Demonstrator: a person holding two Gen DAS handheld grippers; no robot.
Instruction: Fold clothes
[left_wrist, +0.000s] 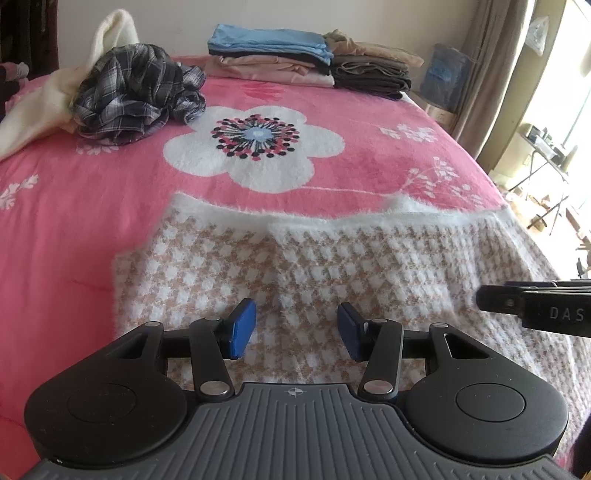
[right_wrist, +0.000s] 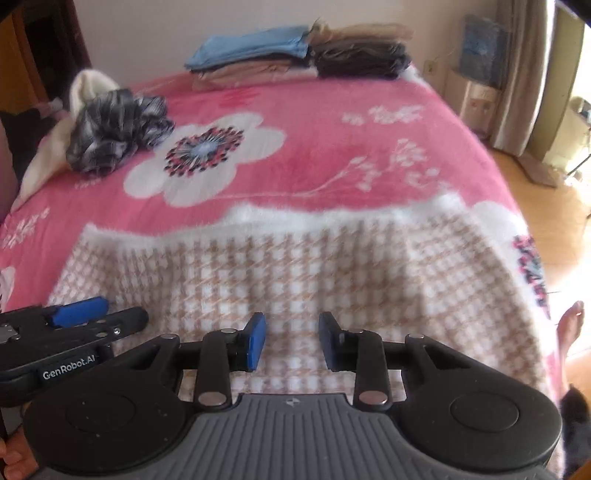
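Sweater (left_wrist: 332, 273): lying spread across the lower middle of both views, resting on the pink floral bed (left_wrist: 74, 229).
Left gripper (left_wrist: 296, 329): hovering over the sweater, fingers (left_wrist: 242, 328) standing partly apart, gripping nothing.
Right gripper (right_wrist: 291, 341): hovering likewise, fingers (right_wrist: 256, 341) gaping narrower, holding nothing.
Upper left: plaid garment (left_wrist: 136, 92) sitting crumpled.
Top centre: 2 folded stacks (left_wrist: 306, 59) sitting side by side.

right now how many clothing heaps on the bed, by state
folded stacks at the far edge: 2, blue-topped and tan-topped dark
crumpled: 2, grey plaid shirt, cream fleece garment
spread flat: 1, beige-and-white houndstooth knit
total: 5
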